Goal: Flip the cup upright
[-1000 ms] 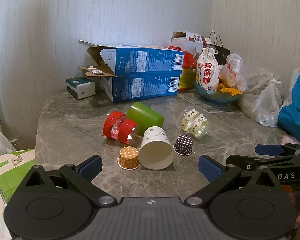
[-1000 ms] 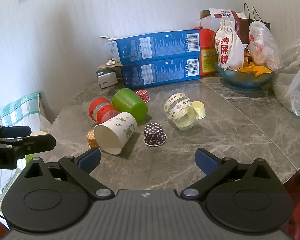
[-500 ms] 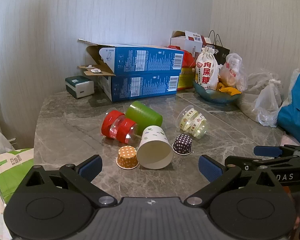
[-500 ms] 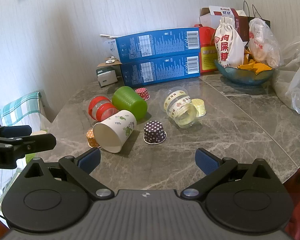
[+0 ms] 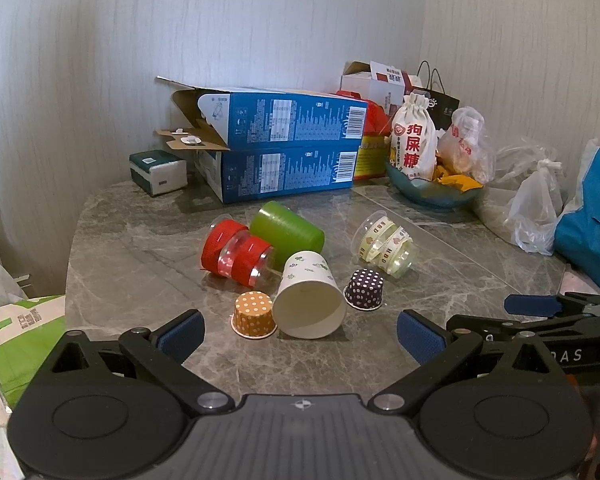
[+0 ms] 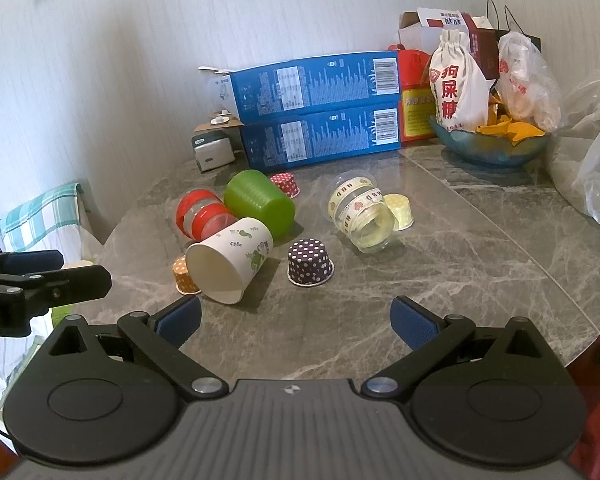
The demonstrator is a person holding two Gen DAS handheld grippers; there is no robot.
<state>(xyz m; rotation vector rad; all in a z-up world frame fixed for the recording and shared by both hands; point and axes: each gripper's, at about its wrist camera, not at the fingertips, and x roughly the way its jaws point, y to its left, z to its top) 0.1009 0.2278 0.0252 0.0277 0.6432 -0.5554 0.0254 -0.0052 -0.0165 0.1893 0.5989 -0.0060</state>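
Several cups lie on the grey marble table [image 5: 148,280]. A white paper cup [image 5: 309,295] with green print lies on its side, mouth toward me; it also shows in the right wrist view [image 6: 228,262]. A green cup [image 5: 286,229], a clear cup with red bands [image 5: 236,252] and a clear cup with cream ribbon [image 5: 384,243] also lie on their sides. Small orange [image 5: 254,315] and purple [image 5: 365,289] dotted cups stand upside down. My left gripper [image 5: 300,338] is open and empty, just short of the white cup. My right gripper [image 6: 296,320] is open and empty, nearer than the purple cup [image 6: 310,262].
Two stacked blue boxes [image 5: 284,148] stand at the back. A blue bowl [image 5: 432,192] with a cloth sack and snacks, plastic bags [image 5: 536,208] and a blue bag [image 5: 592,220] fill the right. A tissue box [image 5: 158,170] sits back left. The table's edge curves at left.
Both grippers have drifted slightly; the view has shifted a little and the cups appear a touch nearer. No cup has moved. Both jaws stay open.
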